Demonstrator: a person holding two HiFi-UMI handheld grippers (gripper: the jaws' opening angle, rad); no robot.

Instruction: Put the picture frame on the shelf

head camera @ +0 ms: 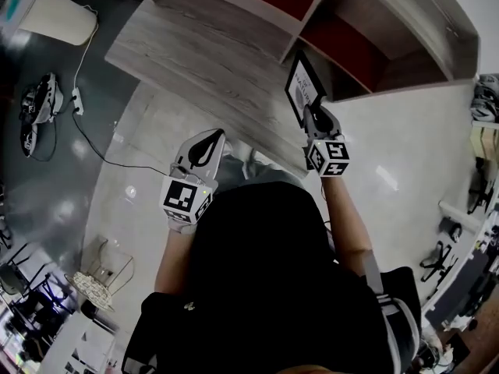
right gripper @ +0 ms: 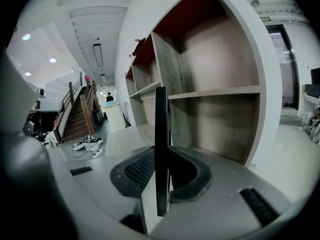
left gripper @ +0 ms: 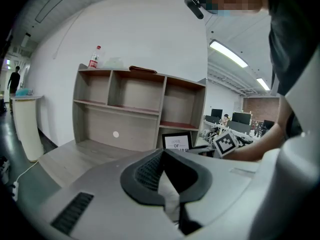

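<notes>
Both arms forward: one hand-held gripper clamped, the other shut and empty.
Our right hand-held gripper reaches furthest ahead on an outstretched right forearm, its jaws pressed on the edge of the picture frame, which stands upright between them. Our left hand-held gripper sits nearer our body on the left forearm, jaws together with nothing between them.

Picture frame edge-on in right gripper
</notes>
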